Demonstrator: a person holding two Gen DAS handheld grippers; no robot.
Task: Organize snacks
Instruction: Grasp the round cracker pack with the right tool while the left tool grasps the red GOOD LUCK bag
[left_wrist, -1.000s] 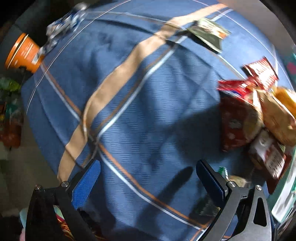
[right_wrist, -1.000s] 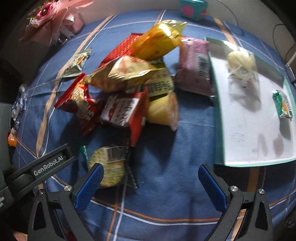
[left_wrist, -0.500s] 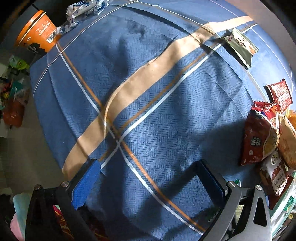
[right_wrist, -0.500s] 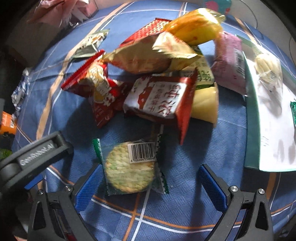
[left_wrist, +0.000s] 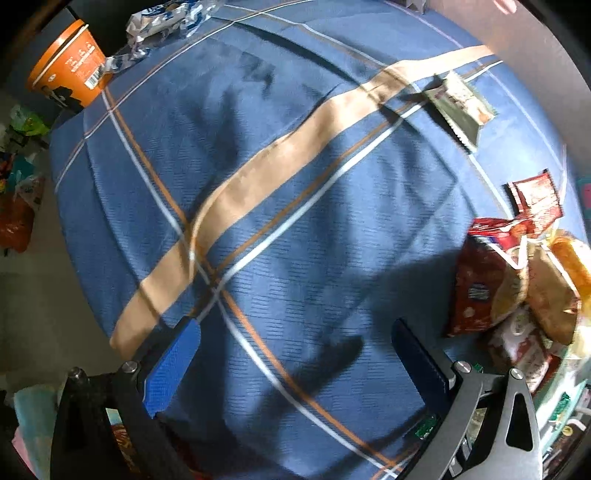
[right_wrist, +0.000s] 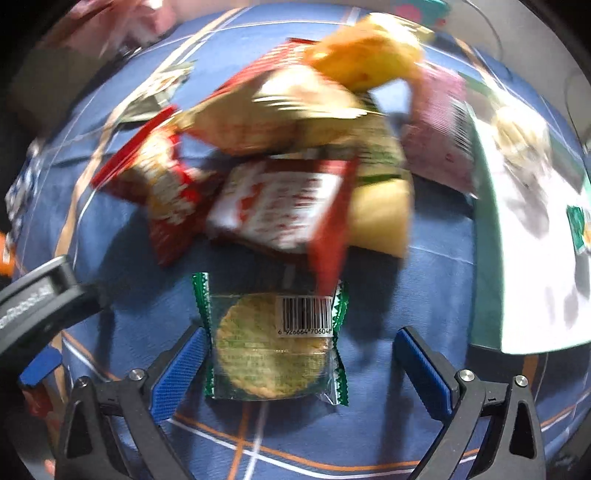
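We hold our right gripper (right_wrist: 297, 363) low over a round cracker in a clear pack with green ends (right_wrist: 271, 345). Its jaws are wide open. The left blue pad (right_wrist: 177, 373) is just beside the pack's left edge; we cannot tell if it touches. The right pad is well apart from the pack. The pack lies flat on the blue striped cloth (right_wrist: 388, 295) that covers the surface, just below the pile of snack bags (right_wrist: 280, 173). A white tray with a green rim (right_wrist: 487, 295) lies to the right of the pile, with a pale snack and a small green packet on it.

Our left gripper (left_wrist: 293, 363) is wide open too and holds nothing. Only bare cloth (left_wrist: 295, 206) is under it. An orange cup (left_wrist: 70, 68) stands at the far corner, and a small dark green packet (left_wrist: 460, 107) lies alone on the tan stripe.
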